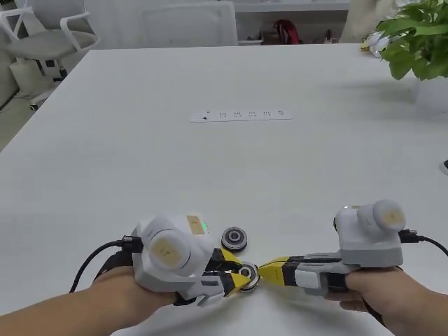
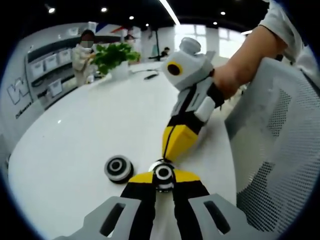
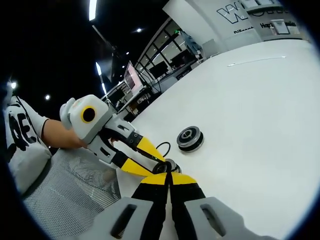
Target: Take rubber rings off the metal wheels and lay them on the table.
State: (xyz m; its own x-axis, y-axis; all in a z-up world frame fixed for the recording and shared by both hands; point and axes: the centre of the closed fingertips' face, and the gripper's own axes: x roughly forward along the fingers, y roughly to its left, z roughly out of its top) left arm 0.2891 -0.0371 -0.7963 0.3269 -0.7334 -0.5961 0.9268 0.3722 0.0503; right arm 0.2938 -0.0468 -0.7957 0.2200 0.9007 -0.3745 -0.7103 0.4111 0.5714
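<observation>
The free wheel lies flat on the surface, its hole facing up. It is a small round metal part with a bright hub and a dark centre, and a black rubber ring sits around its rim. The held wheel looks the same and is near the free wheel but apart from it, on the person's side. The left gripper clamps it from two sides. The tips of the right gripper, pressed together, meet its rim.
</observation>
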